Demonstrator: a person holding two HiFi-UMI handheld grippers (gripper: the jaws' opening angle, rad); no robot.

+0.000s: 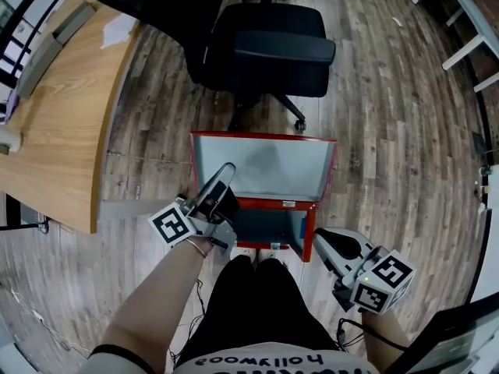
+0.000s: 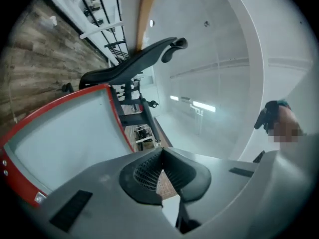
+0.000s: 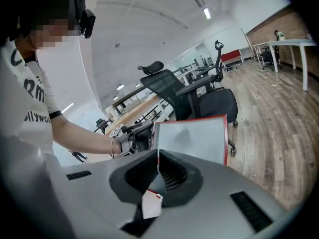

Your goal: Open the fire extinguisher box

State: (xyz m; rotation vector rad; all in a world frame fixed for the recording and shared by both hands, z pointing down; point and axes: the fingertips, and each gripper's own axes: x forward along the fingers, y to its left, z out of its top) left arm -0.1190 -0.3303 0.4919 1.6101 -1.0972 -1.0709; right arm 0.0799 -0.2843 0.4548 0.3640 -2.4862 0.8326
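Note:
The red fire extinguisher box [image 1: 306, 238] stands on the wood floor in front of my legs. Its lid [image 1: 269, 166] is raised, and the pale grey inner face shows in the left gripper view [image 2: 70, 133] and in the right gripper view [image 3: 192, 138]. My left gripper [image 1: 224, 171] is by the lid's left edge, jaws shut [image 2: 161, 151] with nothing between them; whether it touches the lid I cannot tell. My right gripper [image 1: 322, 238] hangs just right of the box, jaws shut [image 3: 158, 152] and empty. The left gripper [image 3: 137, 133] also shows beside the lid in the right gripper view.
A black office chair [image 1: 265, 45] stands just behind the box. A wooden desk [image 1: 54, 123] fills the left side. My legs [image 1: 249, 302] are close to the box's front. Bare wood floor [image 1: 405, 146] lies to the right.

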